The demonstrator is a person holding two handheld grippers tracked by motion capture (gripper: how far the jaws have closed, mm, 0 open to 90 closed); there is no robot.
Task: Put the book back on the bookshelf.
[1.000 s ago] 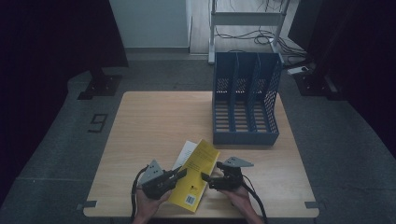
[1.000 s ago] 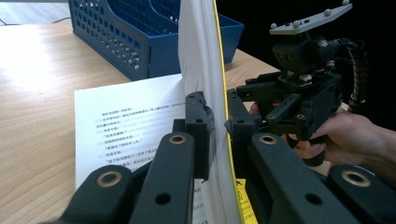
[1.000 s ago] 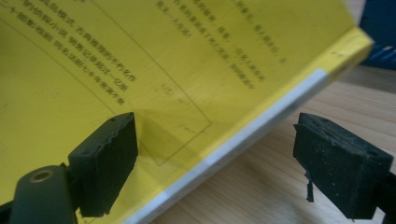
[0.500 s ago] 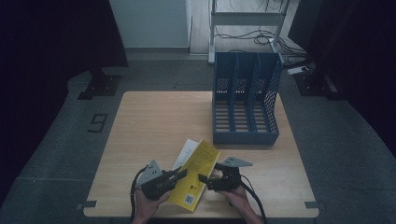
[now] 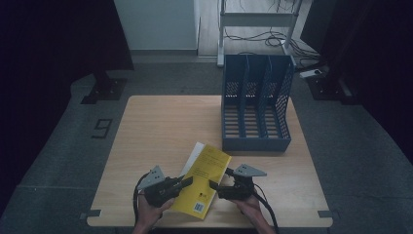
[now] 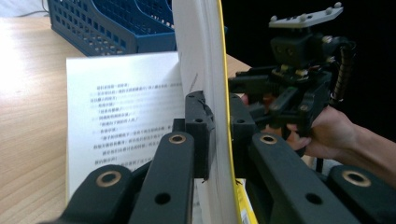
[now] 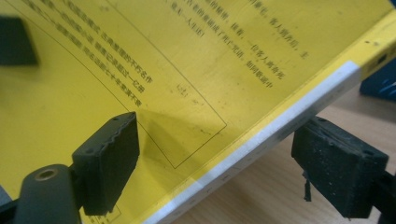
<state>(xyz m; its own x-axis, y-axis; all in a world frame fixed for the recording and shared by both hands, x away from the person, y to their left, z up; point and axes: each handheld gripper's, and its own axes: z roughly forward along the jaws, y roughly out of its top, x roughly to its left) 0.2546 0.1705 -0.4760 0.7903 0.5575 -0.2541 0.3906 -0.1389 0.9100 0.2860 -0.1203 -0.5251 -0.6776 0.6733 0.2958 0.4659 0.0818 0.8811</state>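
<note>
On the wooden worktop [image 5: 160, 126], near the blue file rack [image 5: 255, 105], a yellow book [image 5: 204, 178] is clamped by the left tongs [image 5: 187, 182] and straddled by the open right tongs [image 5: 213, 185], whose jaws have just been closing.

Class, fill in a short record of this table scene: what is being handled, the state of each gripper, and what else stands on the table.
Item handled: yellow book, front cover lifted off a printed page
Left gripper: shut on the cover
Right gripper: open, jaws either side of the book's edge, pads apart from it
Also on table: blue file rack, three slots, beyond the book
</note>
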